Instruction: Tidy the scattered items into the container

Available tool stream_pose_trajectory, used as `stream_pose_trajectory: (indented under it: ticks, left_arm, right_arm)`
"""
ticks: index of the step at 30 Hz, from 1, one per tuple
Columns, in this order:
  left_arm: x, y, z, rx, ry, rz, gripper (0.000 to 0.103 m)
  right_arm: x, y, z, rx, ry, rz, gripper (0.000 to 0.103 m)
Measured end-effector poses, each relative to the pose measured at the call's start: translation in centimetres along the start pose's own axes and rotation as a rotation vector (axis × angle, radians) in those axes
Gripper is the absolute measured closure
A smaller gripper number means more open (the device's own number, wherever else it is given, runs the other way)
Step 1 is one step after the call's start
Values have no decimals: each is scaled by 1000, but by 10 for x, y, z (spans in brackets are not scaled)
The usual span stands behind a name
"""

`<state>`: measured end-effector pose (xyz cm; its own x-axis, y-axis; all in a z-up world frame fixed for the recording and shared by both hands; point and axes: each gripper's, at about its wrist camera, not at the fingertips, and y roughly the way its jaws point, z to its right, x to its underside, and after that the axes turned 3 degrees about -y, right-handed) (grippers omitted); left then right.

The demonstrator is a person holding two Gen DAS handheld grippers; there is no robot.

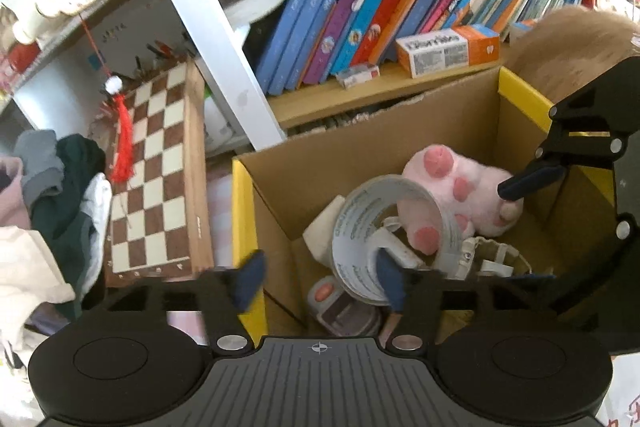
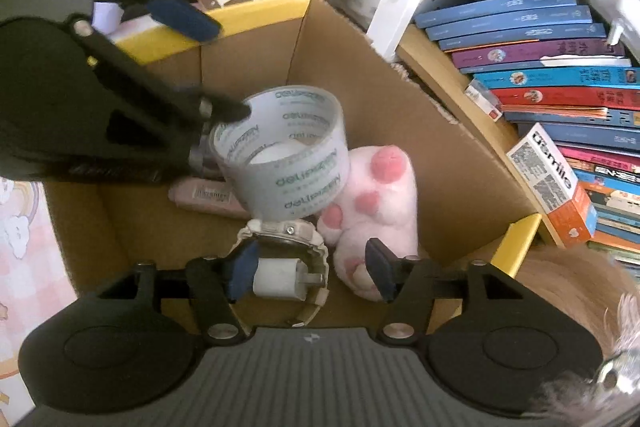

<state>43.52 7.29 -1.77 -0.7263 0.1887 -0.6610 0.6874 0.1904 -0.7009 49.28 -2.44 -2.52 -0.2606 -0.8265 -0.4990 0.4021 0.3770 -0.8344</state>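
Both my claws hang over the open cardboard box (image 1: 360, 155) with yellow-edged flaps, pointing down into it. My left claw (image 1: 320, 281) stands fairly wide open; its right finger sits inside the ring of the tape roll (image 1: 394, 227), its left finger out over the box's yellow left edge, and neither pad presses on the roll. The roll is tilted on top of the other things in the box. From the right wrist view the roll (image 2: 292, 155) shows green printing and leans against the pink plush paw (image 2: 376, 195).

My right claw (image 2: 312, 269) is also partly open and has hold of nothing. Between and just past its fingers lie a white wristwatch (image 2: 280, 239) to the left and the near end of the plush paw to the right, both on the box floor. A pink flat thing (image 2: 204, 197) lies beneath the roll, farther left.

Beyond the box, a chessboard (image 1: 160, 163) leans at the left beside a heap of clothes (image 1: 60, 195), and a shelf of books (image 1: 380, 7) runs along the far side.
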Motion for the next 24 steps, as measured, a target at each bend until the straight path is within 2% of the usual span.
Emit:
stream_pose_trajectory:
  ticks: [3,5,14,24]
  left_arm:
    - [-1,-16,-1,-4,-9,35,31]
    - [-1,-28,-3,-9,-22,68,24]
    - [4,-86,-14,-4,-117,204,16]
    - [33,-157,-28,10,-220,337,11]
  right_arm:
    - [0,-12,2,8,14,27,43]
    - [1,-23,3,16,24,51,40]
    - [8,-75,9,73,113,175,38]
    - [22,-144,-28,142,203,333,35]
